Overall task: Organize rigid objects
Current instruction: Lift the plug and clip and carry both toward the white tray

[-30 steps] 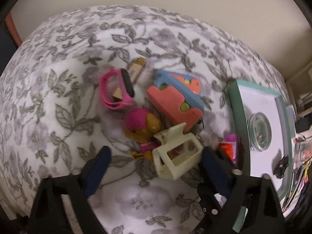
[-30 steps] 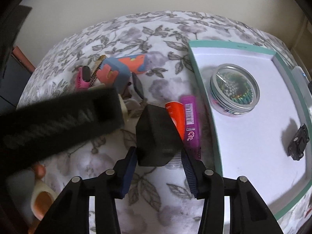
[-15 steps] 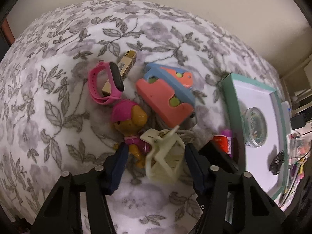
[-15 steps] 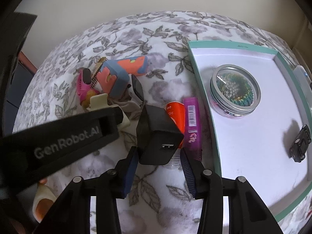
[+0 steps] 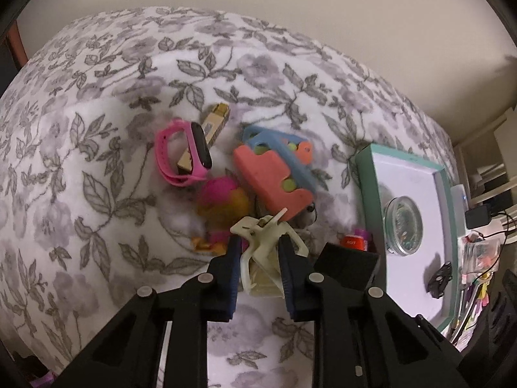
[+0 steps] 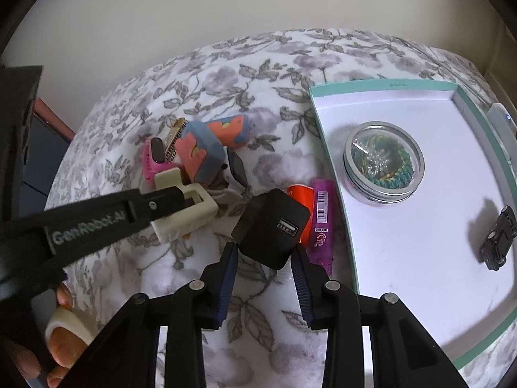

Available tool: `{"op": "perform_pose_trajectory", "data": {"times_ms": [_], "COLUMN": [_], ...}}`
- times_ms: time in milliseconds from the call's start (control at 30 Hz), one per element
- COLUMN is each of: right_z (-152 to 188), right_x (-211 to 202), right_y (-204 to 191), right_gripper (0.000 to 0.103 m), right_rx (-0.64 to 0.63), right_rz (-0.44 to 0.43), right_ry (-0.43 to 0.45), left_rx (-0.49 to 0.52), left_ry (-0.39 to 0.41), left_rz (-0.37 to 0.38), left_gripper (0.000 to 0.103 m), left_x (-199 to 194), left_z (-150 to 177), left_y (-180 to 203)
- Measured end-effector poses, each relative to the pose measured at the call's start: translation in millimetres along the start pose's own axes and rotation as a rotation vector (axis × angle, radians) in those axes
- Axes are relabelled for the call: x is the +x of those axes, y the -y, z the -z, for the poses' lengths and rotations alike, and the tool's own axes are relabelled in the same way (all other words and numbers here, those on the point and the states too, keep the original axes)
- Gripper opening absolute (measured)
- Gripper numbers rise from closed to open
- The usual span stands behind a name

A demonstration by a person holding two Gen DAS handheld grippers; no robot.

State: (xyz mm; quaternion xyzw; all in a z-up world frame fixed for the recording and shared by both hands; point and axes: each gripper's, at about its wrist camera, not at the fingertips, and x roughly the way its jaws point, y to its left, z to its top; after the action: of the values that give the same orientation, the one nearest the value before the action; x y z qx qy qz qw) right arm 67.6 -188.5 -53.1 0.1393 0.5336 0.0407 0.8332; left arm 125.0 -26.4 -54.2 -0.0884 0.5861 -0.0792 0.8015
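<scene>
On the flowered bedspread (image 5: 97,129), beyond and left of the left claw (image 5: 258,265), lies a pink watch (image 5: 181,155) with a blurred pink-capped toy figure (image 5: 223,207) nearer. The left claw's jaws have just been closing and now clamp a cream hair clip (image 5: 265,252). Just beyond it sits an orange and blue toy (image 5: 274,174). The right claw (image 6: 263,258) has also been closing, and its blue pads (image 6: 227,278) press a black charger block (image 6: 271,226). Just right of the charger lie an orange tube (image 6: 302,200) and a purple lighter (image 6: 321,223). Further right, a teal-rimmed tray (image 6: 342,194) holds a round tin (image 6: 383,163) and a small black toy car (image 6: 497,239).
</scene>
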Motion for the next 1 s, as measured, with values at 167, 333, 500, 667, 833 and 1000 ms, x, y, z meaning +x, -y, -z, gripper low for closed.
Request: {"op": "perform_pose_trajectory", "data": {"times_ms": [167,333,500,667,833,1000], "right_z": [-2,-4,-4,-7,-14,-27], "right_x": [-10,-17,-11,-13,-10,-10], "right_y": [5,11,20,28,34,35], "right_gripper": [0.006,0.006,0.006,0.006,0.007,0.008], "right_rx": [0.026,0.039,0.067,0.106,0.147,0.173], "right_rz": [-0.02,-0.039,-0.023,-0.033,-0.031,-0.06], "right_ry": [0.021,0.031,0.018,0.049,0.072,0.12], "left_rx": [-0.028,-0.036,-0.044,-0.063,-0.088,-0.098], "left_ry": [0.043,0.113,0.118,0.065,0.054,0.074], "left_rz": [0.027,0.061,0.057,0.008,0.001,-0.006], "left_gripper": [0.024,0.024,0.024,0.024,0.024,0.024], "left_x": [-17,-41,-45,-32,-27,-28], "left_z": [-5,-10,-9,-6,-3,-7], "left_y": [-4,-4,-6,-11,-17,-19]}}
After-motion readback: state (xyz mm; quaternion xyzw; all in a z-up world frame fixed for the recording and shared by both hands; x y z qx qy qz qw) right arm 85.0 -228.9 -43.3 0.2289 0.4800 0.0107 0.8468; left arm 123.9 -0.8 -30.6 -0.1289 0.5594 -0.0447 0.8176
